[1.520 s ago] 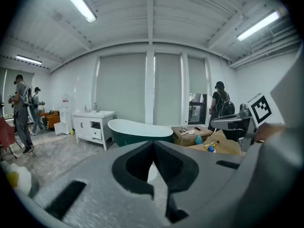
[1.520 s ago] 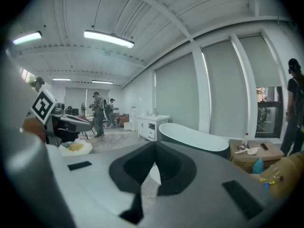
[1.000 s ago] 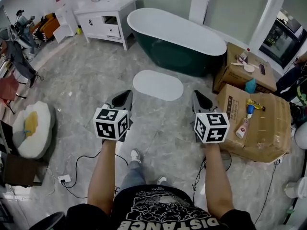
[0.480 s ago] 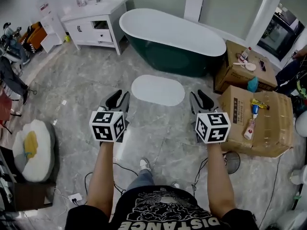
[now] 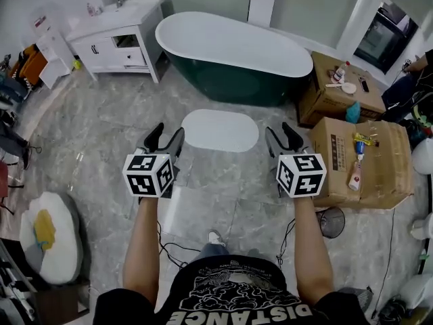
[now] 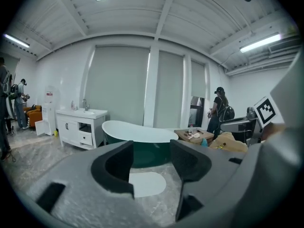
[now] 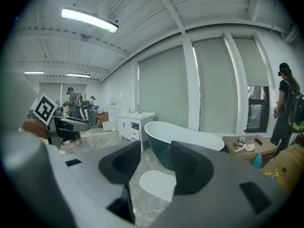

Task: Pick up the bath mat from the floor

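The white oval bath mat (image 5: 220, 130) lay flat on the marble floor (image 5: 101, 134), just in front of the dark green bathtub (image 5: 230, 53). The left hand-held gripper (image 5: 166, 137) and the right hand-held gripper (image 5: 283, 137) hovered short of it. Their jaws had just been opening and stood partly apart with nothing between them. The mat looked light, soft and floppy, likely to sag when lifted, so pinching its near edge toward each end, one gripper per side, seemed best.
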The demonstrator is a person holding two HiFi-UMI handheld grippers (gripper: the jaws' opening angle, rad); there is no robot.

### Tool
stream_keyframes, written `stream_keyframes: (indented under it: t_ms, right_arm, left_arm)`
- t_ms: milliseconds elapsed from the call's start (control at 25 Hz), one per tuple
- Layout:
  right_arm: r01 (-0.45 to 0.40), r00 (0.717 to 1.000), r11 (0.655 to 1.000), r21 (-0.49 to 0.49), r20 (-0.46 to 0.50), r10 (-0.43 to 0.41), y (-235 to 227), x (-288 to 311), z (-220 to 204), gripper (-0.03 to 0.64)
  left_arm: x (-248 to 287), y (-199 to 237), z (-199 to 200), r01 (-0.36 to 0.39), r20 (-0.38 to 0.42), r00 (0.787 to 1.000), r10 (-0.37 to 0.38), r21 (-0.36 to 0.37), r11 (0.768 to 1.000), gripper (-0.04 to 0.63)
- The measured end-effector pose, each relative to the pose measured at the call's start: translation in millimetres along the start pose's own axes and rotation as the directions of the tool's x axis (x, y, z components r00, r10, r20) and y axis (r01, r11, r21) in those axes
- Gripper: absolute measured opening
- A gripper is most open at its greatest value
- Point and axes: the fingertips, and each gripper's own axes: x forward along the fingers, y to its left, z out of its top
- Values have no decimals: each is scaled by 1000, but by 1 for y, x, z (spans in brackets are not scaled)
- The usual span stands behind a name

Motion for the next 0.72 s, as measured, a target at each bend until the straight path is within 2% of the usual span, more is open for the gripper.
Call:
stream_keyframes:
  t_ms: [320,720]
  right_arm:
    - [35,999,999,40,14,-35,1,22,8,219]
    - [60,998,996,70,3,-60,-29,60,0,241]
  left_arm:
    - [20,32,5,11,-1,1000,-11,-5,1000,278]
    - [67,49,10,13,-12,1000,-13,6,1000,291]
